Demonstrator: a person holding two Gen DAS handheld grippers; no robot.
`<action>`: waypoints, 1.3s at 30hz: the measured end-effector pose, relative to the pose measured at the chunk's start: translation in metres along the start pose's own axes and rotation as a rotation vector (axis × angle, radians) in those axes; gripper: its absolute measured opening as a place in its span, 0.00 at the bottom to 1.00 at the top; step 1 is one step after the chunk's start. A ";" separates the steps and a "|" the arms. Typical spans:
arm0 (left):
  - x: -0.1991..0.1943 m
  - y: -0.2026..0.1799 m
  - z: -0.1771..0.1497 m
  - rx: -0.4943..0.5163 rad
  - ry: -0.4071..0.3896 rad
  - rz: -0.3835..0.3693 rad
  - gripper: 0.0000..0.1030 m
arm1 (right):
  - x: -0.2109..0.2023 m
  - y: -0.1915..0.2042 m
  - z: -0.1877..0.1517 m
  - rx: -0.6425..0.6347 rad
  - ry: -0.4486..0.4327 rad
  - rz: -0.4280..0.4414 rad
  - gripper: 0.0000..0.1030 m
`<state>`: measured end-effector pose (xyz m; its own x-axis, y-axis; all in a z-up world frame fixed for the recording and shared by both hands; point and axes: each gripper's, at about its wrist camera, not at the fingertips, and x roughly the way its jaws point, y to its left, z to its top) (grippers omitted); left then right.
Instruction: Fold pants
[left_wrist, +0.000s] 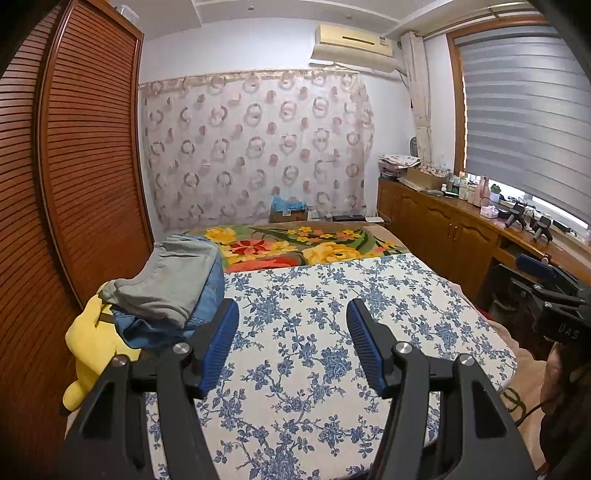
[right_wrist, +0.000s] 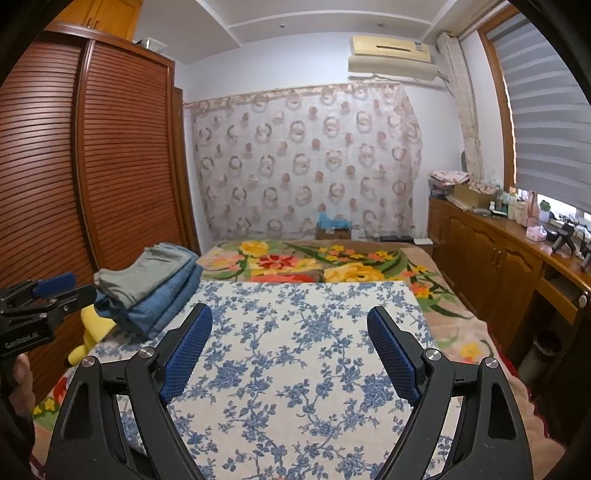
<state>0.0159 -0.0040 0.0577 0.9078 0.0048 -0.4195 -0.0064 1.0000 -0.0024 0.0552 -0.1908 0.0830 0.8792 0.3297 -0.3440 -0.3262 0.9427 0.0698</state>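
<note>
I've both tongs, left (left_wrist: 291, 343) and right (right_wrist: 290, 350), released and empty over the bare board (left_wrist: 332, 314); pants (left_wrist: 173, 291) lie folded, stacked at its left edge; nothing left unfolded in view.

- Soft folded cloth pants (left_wrist: 173, 284), grey on blue denim, left of frame.
- Matt black plastic left gripper (left_wrist: 291, 347), ribbed blue pads (left_wrist: 221, 343), shiny metal pins.
- Flowery cloth board (right_wrist: 295, 350), matt.
- Glossy slatted wood wardrobe (right_wrist: 110, 166), upper left.

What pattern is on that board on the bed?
Blue flowers on white; the board shows best in the right wrist view.
</note>
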 end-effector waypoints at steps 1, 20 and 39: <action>0.000 0.000 0.000 0.000 -0.001 0.000 0.59 | 0.000 -0.001 0.000 0.001 0.001 0.000 0.85; -0.001 0.000 -0.002 0.001 -0.010 0.006 0.59 | -0.003 -0.006 -0.002 0.006 0.000 -0.013 0.85; -0.002 0.000 -0.003 -0.003 -0.009 0.006 0.59 | -0.004 -0.004 -0.003 0.001 -0.001 -0.012 0.85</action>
<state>0.0130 -0.0042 0.0558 0.9116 0.0110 -0.4109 -0.0131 0.9999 -0.0023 0.0519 -0.1958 0.0816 0.8833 0.3188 -0.3438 -0.3155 0.9465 0.0671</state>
